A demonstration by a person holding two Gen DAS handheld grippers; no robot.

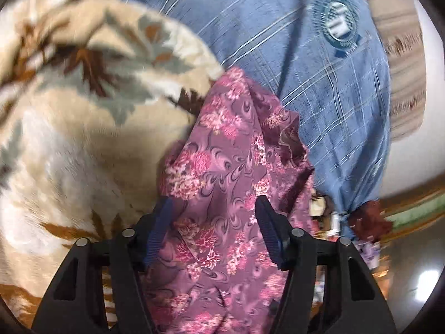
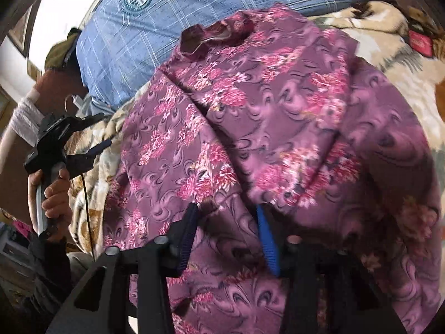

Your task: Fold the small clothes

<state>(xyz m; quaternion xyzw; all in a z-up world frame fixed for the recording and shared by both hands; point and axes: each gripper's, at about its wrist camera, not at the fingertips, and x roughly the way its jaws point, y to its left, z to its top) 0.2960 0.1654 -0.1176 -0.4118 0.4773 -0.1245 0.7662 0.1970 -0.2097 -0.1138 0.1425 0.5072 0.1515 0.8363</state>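
Note:
A purple floral garment [image 1: 230, 167] lies on a beige patterned blanket [image 1: 83, 111]. In the left wrist view my left gripper [image 1: 214, 214] has its fingers [image 1: 160, 231] wide apart with the cloth bunched between them, not pinched. In the right wrist view the same garment [image 2: 264, 125] is spread wide, its dark collar [image 2: 211, 37] at the far end. My right gripper [image 2: 225, 220] has a fold of the cloth between its blue pads [image 2: 267, 242]; the gap is moderate. The left gripper [image 2: 91, 150] also shows at the left, held in a hand, jaws apart.
A blue checked pillow [image 1: 306, 55] with a round emblem lies behind the garment, also in the right wrist view [image 2: 167, 14]. The beige blanket [image 2: 403, 64] covers the bed. A striped cloth [image 1: 400, 55] sits at the far right. Floor and clutter show at the lower right [image 1: 403, 250].

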